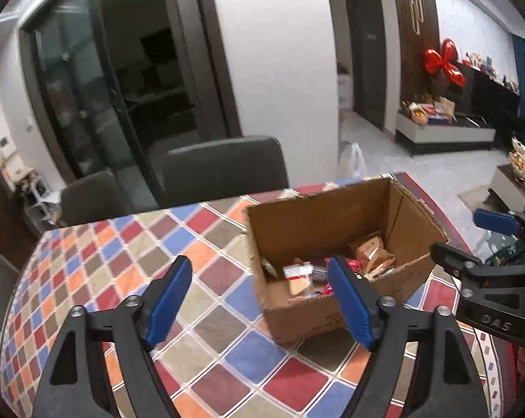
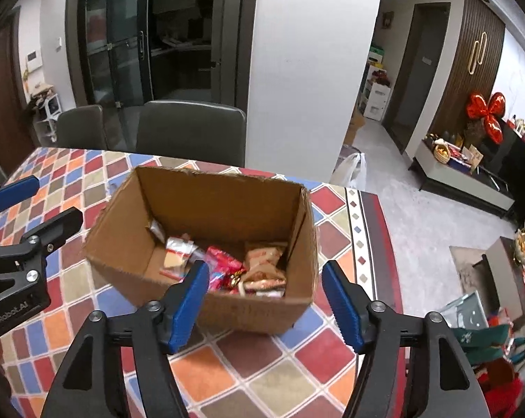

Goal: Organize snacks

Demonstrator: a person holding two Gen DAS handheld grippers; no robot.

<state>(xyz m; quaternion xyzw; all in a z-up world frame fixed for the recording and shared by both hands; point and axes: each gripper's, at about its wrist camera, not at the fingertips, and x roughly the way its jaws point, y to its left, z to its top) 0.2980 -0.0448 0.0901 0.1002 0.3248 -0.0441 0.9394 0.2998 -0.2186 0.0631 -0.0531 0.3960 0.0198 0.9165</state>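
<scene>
Right wrist view — checkered tablecloth [image 2: 262,376], cardboard box [image 2: 227,202], grey chairs [image 2: 193,129] — both jaws released.

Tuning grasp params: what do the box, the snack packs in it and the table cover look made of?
Box: plain brown corrugated cardboard, matte; ragged torn rim and folded corner seams show it.
Snack packs: thin plastic film wrappers, glossy and crinkled, going by the highlights; some look partly clear.
Table cover: smooth printed sheet with a diamond pattern and soft sheen, probably vinyl or oilcloth; could be coated fabric.
</scene>
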